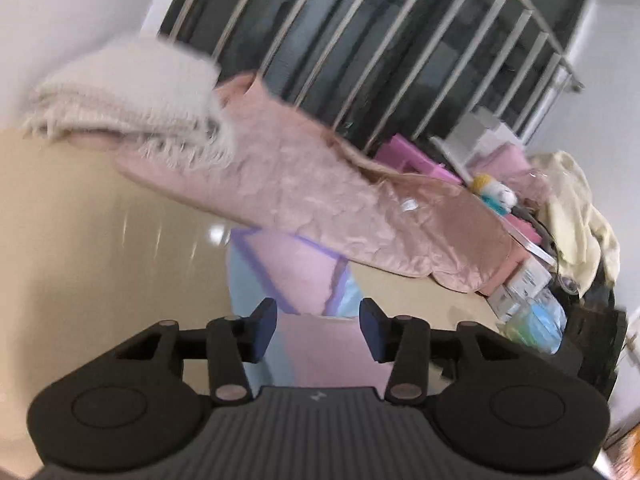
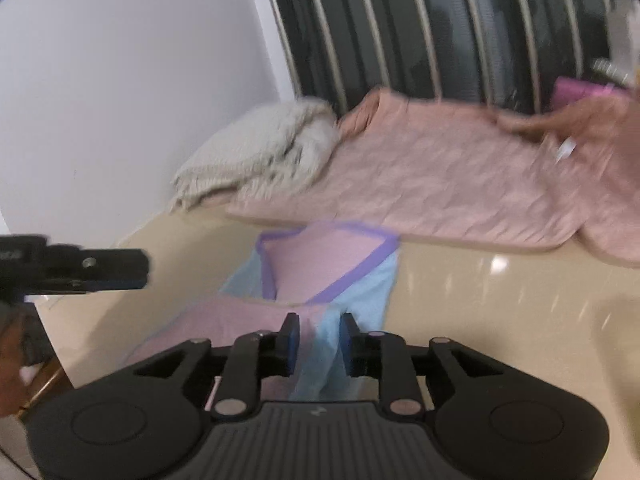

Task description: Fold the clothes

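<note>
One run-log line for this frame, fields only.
left tongs: open, over pink-blue garment | right tongs: open, blue fabric between | stage: mid-fold

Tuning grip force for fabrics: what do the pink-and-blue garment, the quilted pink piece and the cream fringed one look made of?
Pink-and-blue garment: thin, matte knit, probably cotton jersey; lies limp, purple ribbed trim. Quilted pink piece: padded fabric with slight satin sheen, stitched puffs, likely synthetic. Cream fringed throw: chunky fuzzy knit, wool or acrylic; loose fringe. Blur leaves the fibres uncertain.
</note>
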### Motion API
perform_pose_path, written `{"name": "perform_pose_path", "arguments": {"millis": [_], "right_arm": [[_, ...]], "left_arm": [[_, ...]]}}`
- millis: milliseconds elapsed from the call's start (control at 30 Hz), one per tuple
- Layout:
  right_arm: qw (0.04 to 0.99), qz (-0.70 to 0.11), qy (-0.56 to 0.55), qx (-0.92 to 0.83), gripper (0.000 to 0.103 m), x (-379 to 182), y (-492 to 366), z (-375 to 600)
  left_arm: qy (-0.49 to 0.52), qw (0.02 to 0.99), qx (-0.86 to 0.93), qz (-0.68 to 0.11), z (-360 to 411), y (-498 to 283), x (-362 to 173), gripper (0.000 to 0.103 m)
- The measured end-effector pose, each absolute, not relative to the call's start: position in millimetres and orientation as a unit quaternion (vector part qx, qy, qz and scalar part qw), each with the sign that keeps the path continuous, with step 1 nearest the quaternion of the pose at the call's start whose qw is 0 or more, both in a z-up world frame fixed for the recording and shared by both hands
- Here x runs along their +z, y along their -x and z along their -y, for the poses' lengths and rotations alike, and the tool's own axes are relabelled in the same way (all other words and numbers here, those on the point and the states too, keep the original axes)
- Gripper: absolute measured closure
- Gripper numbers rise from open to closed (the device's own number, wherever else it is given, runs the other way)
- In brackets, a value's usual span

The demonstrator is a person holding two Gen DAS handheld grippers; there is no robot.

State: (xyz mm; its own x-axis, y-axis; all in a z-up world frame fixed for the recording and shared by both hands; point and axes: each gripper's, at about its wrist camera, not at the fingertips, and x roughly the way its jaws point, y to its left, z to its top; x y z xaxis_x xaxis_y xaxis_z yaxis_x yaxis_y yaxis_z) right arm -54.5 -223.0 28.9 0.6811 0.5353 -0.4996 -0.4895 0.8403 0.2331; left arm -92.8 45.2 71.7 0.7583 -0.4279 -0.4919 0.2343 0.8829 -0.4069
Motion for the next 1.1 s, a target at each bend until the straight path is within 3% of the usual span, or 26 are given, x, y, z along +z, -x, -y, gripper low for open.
{"name": "perform_pose_path", "arguments": {"millis": [67,133,167,400,467,567,767,867,1100], "right_arm": [[0.913,-0.275,-0.041,0.299,0.082,36,68,227],[0.902,-0.292,-0.037,0.316,0.091,29,73,219],[0.896,-0.300,-0.035,0.324,0.093,25,76,215],[0.902,-0.305,-0.039,0.302,0.092,18,84,210],[0.905,-0.291,-0.034,0.307,0.090,25,90,210],[0.900,-0.323,-0.003,0.291,0.091,10,87,199],[0.911,-0.295,0.010,0.289,0.090,31,92,199],[0.916,-0.281,0.002,0.286,0.089,39,75,193],[0.909,-0.313,0.020,0.273,0.090,19,57,179]], "left_arm": [[0.134,0.920,-0.178,-0.324,-31,94,60,0.066],[0.113,0.915,-0.169,-0.348,-21,90,45,0.077],[0.107,0.914,-0.162,-0.357,-18,88,37,0.077],[0.133,0.916,-0.158,-0.345,-31,96,45,0.073],[0.120,0.921,-0.162,-0.332,-27,97,47,0.059],[0.097,0.919,-0.155,-0.349,-15,86,31,0.060],[0.139,0.918,-0.172,-0.328,-26,83,57,0.057],[0.114,0.922,-0.149,-0.339,-14,64,50,0.057],[0.091,0.923,-0.142,-0.346,-6,63,37,0.056]]}}
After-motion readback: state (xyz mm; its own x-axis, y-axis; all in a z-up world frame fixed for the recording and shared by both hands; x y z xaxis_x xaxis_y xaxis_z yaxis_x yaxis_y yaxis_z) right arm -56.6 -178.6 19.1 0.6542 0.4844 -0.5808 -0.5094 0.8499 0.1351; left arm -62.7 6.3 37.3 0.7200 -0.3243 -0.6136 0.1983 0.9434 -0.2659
